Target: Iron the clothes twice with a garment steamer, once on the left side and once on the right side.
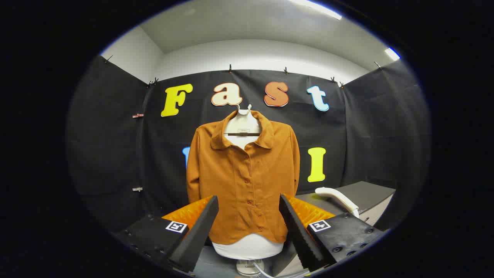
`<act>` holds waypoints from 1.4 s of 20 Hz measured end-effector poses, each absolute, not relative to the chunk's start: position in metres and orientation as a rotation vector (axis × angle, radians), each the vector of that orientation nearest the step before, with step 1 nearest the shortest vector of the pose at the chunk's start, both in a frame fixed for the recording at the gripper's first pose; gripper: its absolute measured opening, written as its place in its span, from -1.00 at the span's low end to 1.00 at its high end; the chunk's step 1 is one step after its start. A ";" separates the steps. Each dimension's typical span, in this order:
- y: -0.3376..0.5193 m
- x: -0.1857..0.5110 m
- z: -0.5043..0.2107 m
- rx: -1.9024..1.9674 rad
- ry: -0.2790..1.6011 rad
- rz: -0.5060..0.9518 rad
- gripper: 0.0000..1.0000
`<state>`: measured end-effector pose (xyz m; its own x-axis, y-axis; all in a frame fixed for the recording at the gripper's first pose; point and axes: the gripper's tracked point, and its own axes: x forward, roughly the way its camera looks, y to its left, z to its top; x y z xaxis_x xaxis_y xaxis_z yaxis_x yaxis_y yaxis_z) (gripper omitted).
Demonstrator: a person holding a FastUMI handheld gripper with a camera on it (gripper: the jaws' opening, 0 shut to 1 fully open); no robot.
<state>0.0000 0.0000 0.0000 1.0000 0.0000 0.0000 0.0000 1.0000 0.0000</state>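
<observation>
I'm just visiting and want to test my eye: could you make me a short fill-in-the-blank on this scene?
1. The shirt on the white form is ____ in colour.
2. The claw is ____, holding nothing.
3. The white steamer lies on the grey ____ beside the shirt.
4. Down its front the shirt is closed with ____.

Missing words: orange-brown; open; table; buttons

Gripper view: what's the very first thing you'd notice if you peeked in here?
The orange-brown shirt grabs the eye first: it hangs buttoned up on a white dress form, straight ahead beyond the fingers. Next comes the gripper itself, open and holding nothing, its two dark fingers framing the shirt's hem. Off to the right, the white garment steamer lies on a dark table beside the shirt.
</observation>
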 end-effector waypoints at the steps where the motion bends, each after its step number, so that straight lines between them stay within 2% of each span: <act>1: -0.002 0.000 0.000 0.001 -0.001 -0.004 0.97; 19: -0.002 -0.005 0.005 0.002 -0.006 -0.010 0.97; 28: 0.001 -0.009 0.001 -0.004 0.002 -0.072 0.97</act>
<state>-0.0093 0.0006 0.0013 0.9974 -0.0722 -0.0018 0.0722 0.9974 -0.0042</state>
